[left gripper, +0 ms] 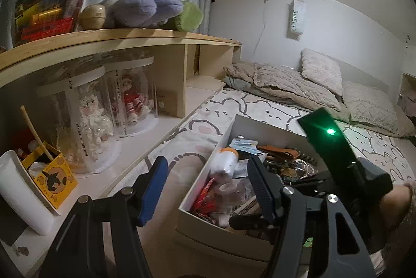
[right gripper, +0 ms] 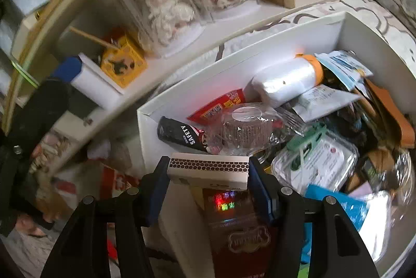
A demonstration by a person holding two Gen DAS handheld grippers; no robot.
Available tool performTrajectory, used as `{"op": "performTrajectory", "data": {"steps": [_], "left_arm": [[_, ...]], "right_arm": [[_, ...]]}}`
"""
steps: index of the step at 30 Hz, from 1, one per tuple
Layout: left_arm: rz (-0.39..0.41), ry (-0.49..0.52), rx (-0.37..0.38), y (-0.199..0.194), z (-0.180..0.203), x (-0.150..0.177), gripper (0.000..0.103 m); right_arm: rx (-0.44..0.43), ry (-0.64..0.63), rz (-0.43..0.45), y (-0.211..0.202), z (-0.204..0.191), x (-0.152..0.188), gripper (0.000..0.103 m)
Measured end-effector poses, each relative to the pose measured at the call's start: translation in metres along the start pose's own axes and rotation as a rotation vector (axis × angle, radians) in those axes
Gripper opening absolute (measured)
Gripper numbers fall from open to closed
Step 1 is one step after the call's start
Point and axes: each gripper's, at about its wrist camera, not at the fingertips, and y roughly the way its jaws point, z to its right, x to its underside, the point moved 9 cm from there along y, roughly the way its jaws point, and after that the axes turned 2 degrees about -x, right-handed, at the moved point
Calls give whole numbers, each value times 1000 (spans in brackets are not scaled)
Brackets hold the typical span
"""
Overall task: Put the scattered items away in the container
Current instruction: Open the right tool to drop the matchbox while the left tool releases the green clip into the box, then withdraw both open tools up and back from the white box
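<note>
Small white matchbox (right gripper: 208,170) with a black honeycomb striker strip along its top face, long and flat, seen end-on in the right wrist view. Right gripper (right gripper: 208,174) is clamped on it, blue pads pressing on both short ends, box held level across the jaws. It hangs just over the near-left corner of the white cardboard box (right gripper: 286,44), above the near wall, not yet resting on the contents. The container is open-topped with tall white walls, sitting on a bed sheet (left gripper: 208,122) printed with cartoon bears. Inside it's crowded: a roll of clear bags with an orange core (right gripper: 286,75) against the far wall, a red snack packet (right gripper: 221,106), a black tube marked SAFETY (right gripper: 179,135), a clear plastic cup (right gripper: 247,127) lying on its side, a clamshell pack with green insert (right gripper: 314,161), blue paper (right gripper: 338,202) at right. Little bare floor left; only the near-left corner strip next to the black tube shows some white. Left gripper (left gripper: 205,189) stands apart with nothing between its pads, hovering at the left wall of the box, one finger (left gripper: 153,187) outside over the sheet, the other over the contents. Left of the bed a wooden shelf unit (left gripper: 104,39) runs close alongside, holding doll display cases (left gripper: 91,122) and a yellow carton (left gripper: 52,176).
</note>
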Motion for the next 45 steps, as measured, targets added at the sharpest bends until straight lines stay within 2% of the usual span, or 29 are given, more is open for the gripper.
{"op": "performTrajectory", "data": {"steps": [3, 7, 12, 13, 14, 16, 20, 28, 34, 45], "left_arm": [[2, -8, -10, -1, -6, 0, 63], [3, -24, -20, -1, -13, -2, 63], [3, -18, -19, 0, -11, -2, 63], [1, -16, -19, 0, -10, -2, 63], [-1, -13, -19, 1, -9, -2, 63], [-4, -10, -17, 1, -7, -1, 63], [-3, -3, -20, -1, -4, -3, 64], [2, 13, -24, -6, 1, -8, 64], [2, 35, -27, -12, 8, -10, 64], [-7, 62, -30, -21, 25, -10, 64]], "right_arm": [[2, -24, -47, 7, -4, 1, 60], [-18, 8, -41, 9, -2, 1, 60], [9, 6, -36, 10, 3, 0, 60], [15, 5, -37, 10, 3, 0, 62], [16, 7, -37, 10, 3, 1, 81], [59, 8, -25, 10, 8, -2, 94], [18, 25, -4, 4, 8, -3, 94], [8, 25, 31, -9, 5, -5, 94], [5, 8, 107, -31, 4, -7, 94], [76, -69, 249, -78, 2, -1, 94]]}}
